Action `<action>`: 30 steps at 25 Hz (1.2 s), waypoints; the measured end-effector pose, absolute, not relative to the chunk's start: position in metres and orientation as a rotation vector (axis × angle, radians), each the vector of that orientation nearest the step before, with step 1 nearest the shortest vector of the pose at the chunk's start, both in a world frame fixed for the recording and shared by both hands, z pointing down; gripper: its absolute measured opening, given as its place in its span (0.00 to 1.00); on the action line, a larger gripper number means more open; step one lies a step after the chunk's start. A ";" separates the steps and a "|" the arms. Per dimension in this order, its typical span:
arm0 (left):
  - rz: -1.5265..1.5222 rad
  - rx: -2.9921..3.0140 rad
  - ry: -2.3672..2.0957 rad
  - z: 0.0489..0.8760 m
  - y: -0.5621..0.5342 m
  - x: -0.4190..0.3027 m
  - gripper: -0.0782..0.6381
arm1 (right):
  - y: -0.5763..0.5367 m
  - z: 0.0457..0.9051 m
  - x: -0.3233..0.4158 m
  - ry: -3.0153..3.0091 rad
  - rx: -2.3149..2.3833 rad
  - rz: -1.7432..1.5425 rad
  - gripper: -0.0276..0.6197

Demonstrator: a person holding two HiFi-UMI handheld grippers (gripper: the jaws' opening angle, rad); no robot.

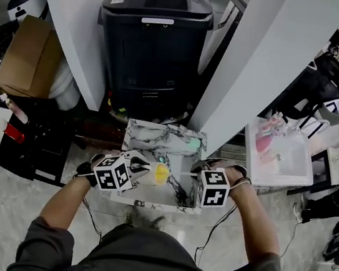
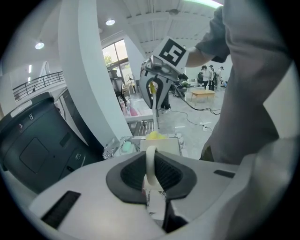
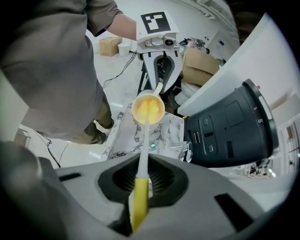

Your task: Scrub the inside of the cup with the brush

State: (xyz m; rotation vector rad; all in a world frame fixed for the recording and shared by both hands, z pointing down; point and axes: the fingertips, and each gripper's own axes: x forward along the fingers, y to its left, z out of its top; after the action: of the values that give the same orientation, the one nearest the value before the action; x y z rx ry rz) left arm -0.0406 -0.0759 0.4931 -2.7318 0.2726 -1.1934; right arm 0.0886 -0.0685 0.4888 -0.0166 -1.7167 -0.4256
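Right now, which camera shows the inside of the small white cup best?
The right gripper view: it looks straight into the small white cup, yellow brush inside. Head view: small, side-on. Left gripper view: mostly its handle.

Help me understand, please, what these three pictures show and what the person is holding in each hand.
There is no robot here: a person holds a two-jaw tool in each hand. One picture looks down from a camera on the head. The other two come from cameras riding on each tool, looking along its jaws. The left tool is shut on the handle of a cup, held over a small marbled table. The right tool is shut on a yellow-handled brush, whose yellow head sits inside the cup.
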 end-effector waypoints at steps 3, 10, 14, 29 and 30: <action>-1.185 -2.758 0.286 0.497 -0.077 -0.044 0.17 | -0.068 0.488 0.094 -1.740 0.005 -0.399 0.09; -1.015 -2.872 0.522 0.484 -0.106 -0.059 0.17 | -0.082 0.460 0.121 -1.843 0.199 -0.320 0.09; -0.817 -2.945 0.712 0.465 -0.124 -0.065 0.17 | -0.089 0.449 0.135 -1.960 0.376 -0.234 0.09; -0.338 -3.048 1.127 0.453 -0.145 -0.072 0.17 | -0.096 0.437 0.149 -2.304 0.914 0.022 0.09; -0.328 -3.050 1.135 0.453 -0.147 -0.071 0.17 | -0.097 0.435 0.149 -2.311 0.928 0.021 0.09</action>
State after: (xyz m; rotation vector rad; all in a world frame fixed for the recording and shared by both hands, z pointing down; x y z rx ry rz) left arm -0.0709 -0.1471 0.4528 -3.0495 1.1349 -0.3282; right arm 0.1488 -0.0969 0.4353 0.9284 -2.3106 0.0210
